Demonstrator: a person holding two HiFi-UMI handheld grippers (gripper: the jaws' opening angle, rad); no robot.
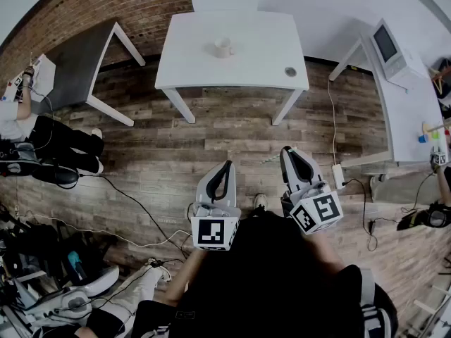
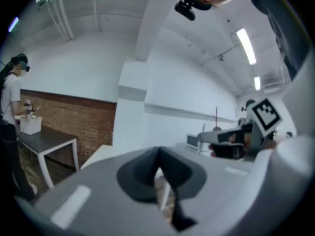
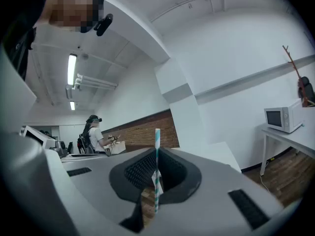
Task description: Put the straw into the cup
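Right gripper (image 3: pixel 155 180) clamps striped, seemingly paper straw (image 3: pixel 157 144).

We stand on a floor of weathered wood planks (image 1: pixel 211 139), with a brick wall (image 1: pixel 106 2) at far left and white walls (image 3: pixel 236 58) elsewhere. Ahead we see a white table (image 1: pixel 246 27), and left of it a dark grey table (image 1: pixel 70 69). At right, a microwave (image 1: pixel 391 48) sits on a second white table (image 1: pixel 409 111). Strip lights (image 3: pixel 72 69) glow on the ceiling, and cables (image 1: pixel 134 210) trail across the planks.

Straw (image 3: pixel 157 149) in right tool (image 3: pixel 156 177); cup (image 1: pixel 223 47) on table (image 1: pixel 248 28) ahead
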